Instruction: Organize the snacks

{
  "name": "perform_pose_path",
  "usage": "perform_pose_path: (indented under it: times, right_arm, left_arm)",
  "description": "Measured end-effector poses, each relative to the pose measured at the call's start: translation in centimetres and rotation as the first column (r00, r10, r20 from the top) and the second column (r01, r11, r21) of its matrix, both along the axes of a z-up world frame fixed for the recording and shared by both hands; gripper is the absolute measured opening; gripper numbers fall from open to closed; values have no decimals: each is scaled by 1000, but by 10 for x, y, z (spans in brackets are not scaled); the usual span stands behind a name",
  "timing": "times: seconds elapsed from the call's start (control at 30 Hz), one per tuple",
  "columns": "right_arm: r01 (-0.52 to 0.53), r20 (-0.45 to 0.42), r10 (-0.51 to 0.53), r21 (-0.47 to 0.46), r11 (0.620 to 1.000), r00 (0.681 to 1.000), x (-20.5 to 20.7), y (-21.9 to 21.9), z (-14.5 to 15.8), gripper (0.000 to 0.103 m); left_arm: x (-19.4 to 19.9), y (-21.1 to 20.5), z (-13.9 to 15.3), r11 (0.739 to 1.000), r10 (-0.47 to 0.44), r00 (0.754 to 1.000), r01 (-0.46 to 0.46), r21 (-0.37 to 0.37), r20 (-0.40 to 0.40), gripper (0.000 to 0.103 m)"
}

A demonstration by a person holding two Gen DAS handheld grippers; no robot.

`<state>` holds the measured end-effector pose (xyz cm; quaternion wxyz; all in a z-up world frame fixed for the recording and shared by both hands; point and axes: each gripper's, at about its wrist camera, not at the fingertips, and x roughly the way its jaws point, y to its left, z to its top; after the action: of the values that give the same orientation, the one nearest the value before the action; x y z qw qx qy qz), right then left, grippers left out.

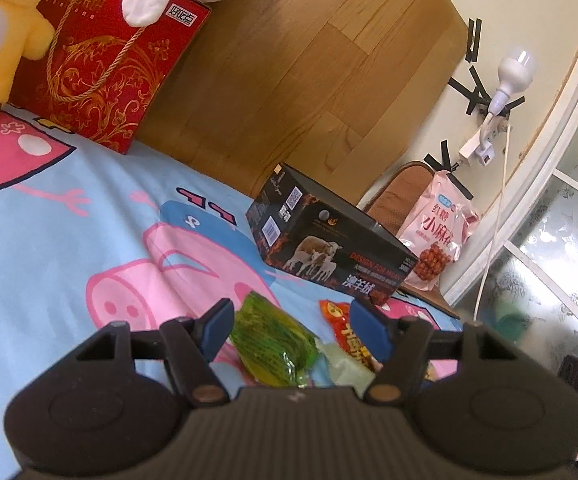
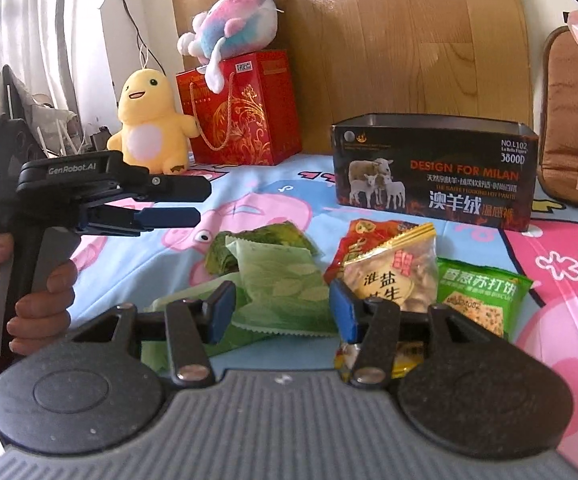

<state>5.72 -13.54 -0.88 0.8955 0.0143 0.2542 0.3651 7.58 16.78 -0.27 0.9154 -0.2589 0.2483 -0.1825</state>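
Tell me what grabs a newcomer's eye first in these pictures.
The pile of snack packets on the Peppa Pig bedsheet, right in front of the open right gripper, draws the eye first. Behind it stands the open black box printed with sheep. Farther back, a yellow plush toy sits beside a red gift bag with a pastel plush on top.

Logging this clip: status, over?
Left gripper open, over dark green packet. Right gripper open, at pale green packet. Snack pile loose on bedsheet; black box open-topped behind. Nothing blocking.
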Motion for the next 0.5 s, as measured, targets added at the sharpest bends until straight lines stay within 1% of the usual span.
perform_pose_path:
  times: [0.03,0.07,0.1,0.13,0.17,0.23,0.3,0.43,0.5]
  right_arm:
    - [0,1,0,5,1000,1000,-1,-1,0,44]
    - [0,6,0,20,1000,1000,-2,-2,1,33]
    - [-3,12,3,38,999,1000,-3,-4,3,28]
    - [-1,22,0,46,999,1000,-5,-6,6,21]
    - [0,37,-2,48,999,999,-7,-7,8,17]
    - [11,58,-13,47,999,998,-8,-10,11,15]
    - [31,61,-35,67,997,997,-7,-16,13,14]
    - [63,40,-67,109,992,997,-2,-28,14,13]
    - [67,38,-71,111,992,997,-3,-32,14,11]
  left_arm:
    - [0,0,0,1000,0,1000,0,0,0,65]
    - [0,0,0,1000,-1,1000,1,0,0,65]
    - [0,0,0,1000,0,1000,0,1,0,65]
    - [0,0,0,1000,0,1000,0,0,0,65]
    - [0,0,0,1000,0,1000,0,0,0,65]
    - [0,0,0,1000,-1,1000,1,-4,0,65]
    - [-1,0,-1,1000,-4,1000,4,-9,1,65]
    - [-2,-1,-1,1000,-5,1000,5,-8,3,65]
    - [-1,-1,-1,1000,-4,1000,4,-7,2,65]
